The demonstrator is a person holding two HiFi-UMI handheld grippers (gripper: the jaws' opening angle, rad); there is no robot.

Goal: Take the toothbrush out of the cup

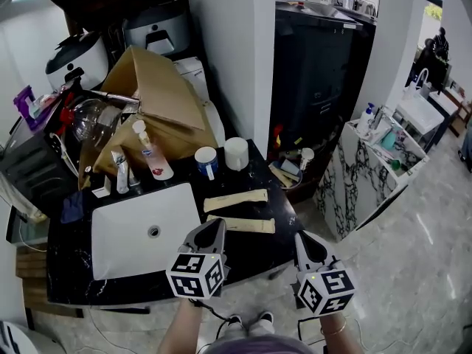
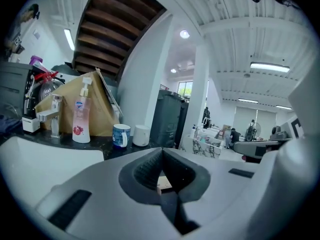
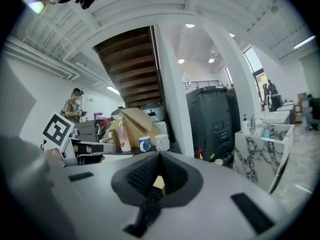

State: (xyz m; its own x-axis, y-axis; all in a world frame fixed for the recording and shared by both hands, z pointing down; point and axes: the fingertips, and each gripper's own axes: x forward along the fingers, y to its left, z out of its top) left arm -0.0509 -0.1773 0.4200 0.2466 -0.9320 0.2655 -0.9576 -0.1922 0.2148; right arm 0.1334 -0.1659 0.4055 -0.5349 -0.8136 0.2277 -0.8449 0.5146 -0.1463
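While both grippers hung over the counter's near edge: each pair of fingers was pressed together at the tips, with nothing held.
Pump bottle (image 1: 151, 153): far ahead of the left fingertips and off to their left, upright behind the sink.
Sink (image 1: 125, 231): to the left of the left fingers; its white basin and drain showed only in the head view.
Left gripper (image 1: 218, 226): closed and empty; its own view showed the ribbed pads meeting, which the head view from above did not.
Blue cup (image 1: 207, 162): straight ahead of the left fingertips and well apart from them, at the back of the counter (image 1: 254, 251); its handle showed only in the gripper views.
Toothbrush: not to be made out in any view; whether it stood in the blue cup could not be told.
White cup (image 1: 236, 153): just right of the blue cup, ahead of the left fingertips.
Farther beige packet (image 1: 236, 200): flat on the counter, between the left fingertips and the cups.
Nearer beige packet (image 1: 242, 225): right at the left fingertips in the head view, contact not to be told; both packets were seen whole only there.
Right gripper (image 1: 300, 239): closed and empty, to the right of the packets.
Person (image 3: 75, 106): standing far left of the right fingers, shown only in the right gripper view.
Marbled cabinet (image 1: 361, 175): ahead and right of the right fingers.
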